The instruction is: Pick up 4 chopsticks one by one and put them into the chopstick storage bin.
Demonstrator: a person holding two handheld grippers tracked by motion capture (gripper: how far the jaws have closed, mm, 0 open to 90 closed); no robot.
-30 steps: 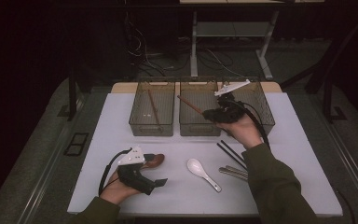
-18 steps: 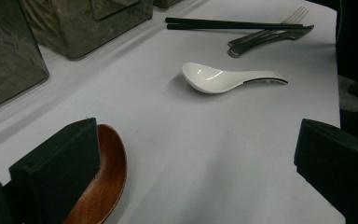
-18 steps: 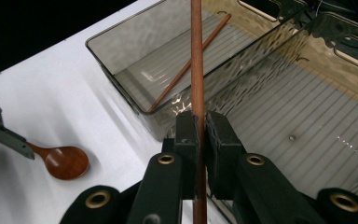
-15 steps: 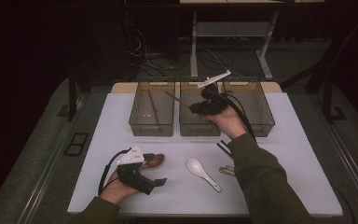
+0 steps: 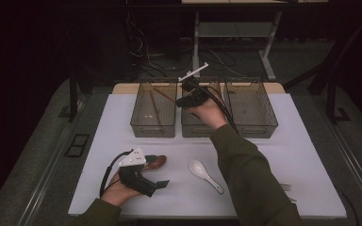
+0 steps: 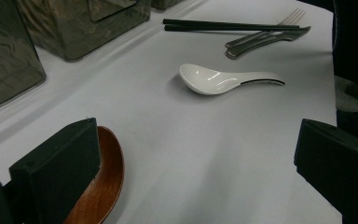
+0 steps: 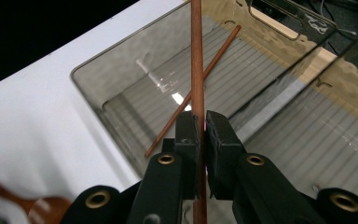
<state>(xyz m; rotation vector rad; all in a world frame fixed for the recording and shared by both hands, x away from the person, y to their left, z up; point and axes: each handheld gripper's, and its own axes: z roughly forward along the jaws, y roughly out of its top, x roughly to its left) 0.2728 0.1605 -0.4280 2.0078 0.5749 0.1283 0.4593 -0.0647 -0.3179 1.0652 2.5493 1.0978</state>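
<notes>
My right gripper (image 5: pixel 183 93) hangs over the left (image 5: pixel 140 123) and middle (image 5: pixel 194 131) clear bins. In the right gripper view its jaws (image 7: pixel 203 123) are shut on a brown chopstick (image 7: pixel 196 65), which points out over the left bin (image 7: pixel 98 93). A second brown chopstick (image 7: pixel 168 126) lies slanted on that bin's floor. My left gripper (image 5: pixel 155 173) rests open on the white table near the front left. Its jaws (image 6: pixel 196 163) stand wide apart, and a brown wooden spoon (image 6: pixel 100 186) lies against one of them. A white ceramic spoon (image 6: pixel 223 79) lies just beyond.
A third clear bin (image 5: pixel 250 129) stands to the right of the other two. Black chopsticks (image 6: pixel 228 25), a fork (image 6: pixel 279 23) and a knife (image 6: pixel 270 39) lie on the white table (image 5: pixel 113 122) past the white spoon (image 5: pixel 205 173). The right sleeve covers part of them in the high view.
My right gripper has carried the brown chopstick leftward from the right bin to above the left and middle bins. The left gripper has stayed put.
</notes>
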